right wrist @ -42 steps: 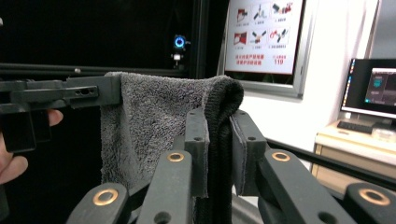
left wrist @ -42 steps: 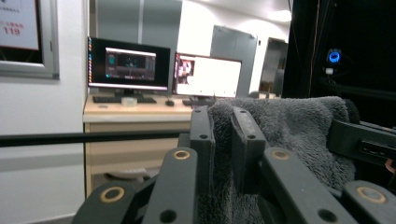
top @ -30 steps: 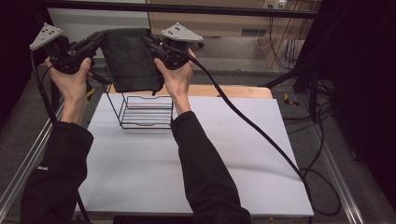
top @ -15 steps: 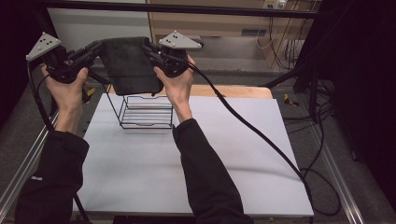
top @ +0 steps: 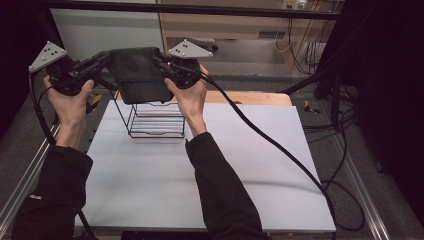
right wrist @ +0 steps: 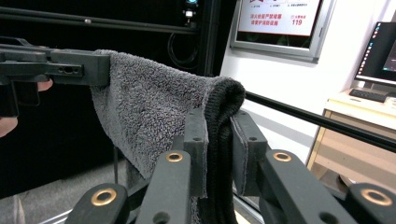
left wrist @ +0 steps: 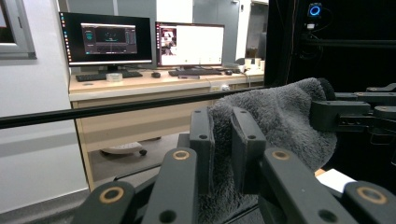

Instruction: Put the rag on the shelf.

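We have lifted the towel (top: 138, 74) higher above the rack (top: 156, 119); left gripper (top: 102, 61) and right gripper (top: 159, 60) each pinch a corner, spreading it

The number "119" in red can be read on a wall poster (right wrist: 280, 21) at the upper right of the right gripper view; its other lines are too blurred.
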Demonstrator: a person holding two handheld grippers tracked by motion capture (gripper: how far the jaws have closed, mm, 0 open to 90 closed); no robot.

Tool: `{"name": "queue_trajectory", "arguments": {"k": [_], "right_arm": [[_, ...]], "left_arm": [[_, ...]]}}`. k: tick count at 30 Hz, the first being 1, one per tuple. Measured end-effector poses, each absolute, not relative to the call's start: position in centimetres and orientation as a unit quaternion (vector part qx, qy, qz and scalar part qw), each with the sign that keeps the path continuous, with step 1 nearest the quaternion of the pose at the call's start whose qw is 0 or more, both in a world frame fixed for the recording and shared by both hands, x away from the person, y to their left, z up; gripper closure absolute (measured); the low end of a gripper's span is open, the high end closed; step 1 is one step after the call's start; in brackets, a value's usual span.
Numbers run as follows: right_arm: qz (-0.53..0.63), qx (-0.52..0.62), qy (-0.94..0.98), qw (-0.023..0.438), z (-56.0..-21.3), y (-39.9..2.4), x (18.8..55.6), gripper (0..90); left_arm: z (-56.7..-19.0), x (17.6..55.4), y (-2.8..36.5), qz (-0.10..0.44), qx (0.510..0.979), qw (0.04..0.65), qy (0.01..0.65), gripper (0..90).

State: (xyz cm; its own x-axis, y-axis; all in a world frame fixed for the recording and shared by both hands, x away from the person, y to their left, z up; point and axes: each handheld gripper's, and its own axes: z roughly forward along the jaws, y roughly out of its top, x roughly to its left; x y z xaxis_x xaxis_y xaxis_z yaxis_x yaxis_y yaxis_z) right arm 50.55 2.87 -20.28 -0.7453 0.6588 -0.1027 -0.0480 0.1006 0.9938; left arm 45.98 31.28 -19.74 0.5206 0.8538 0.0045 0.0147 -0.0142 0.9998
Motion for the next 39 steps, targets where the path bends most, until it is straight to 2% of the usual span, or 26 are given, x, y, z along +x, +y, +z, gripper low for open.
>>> {"name": "queue_trajectory", "arguments": {"k": [25,33,39], "right_arm": [[0.601,0.192,0.724,0.281,-21.3,3.4,48.9,77.7],[0.588,0.193,0.739,0.267,-21.3,3.3,48.7,75.6],[0.574,0.201,0.751,0.257,-21.0,3.0,48.1,70.0]], "left_arm": [[-21.7,44.1,31.9,0.338,0.651,0.583,0.349,79.3],[-22.2,43.6,32.0,0.327,0.663,0.572,0.357,78.3],[-22.3,43.1,32.0,0.321,0.677,0.559,0.356,77.5]]}}
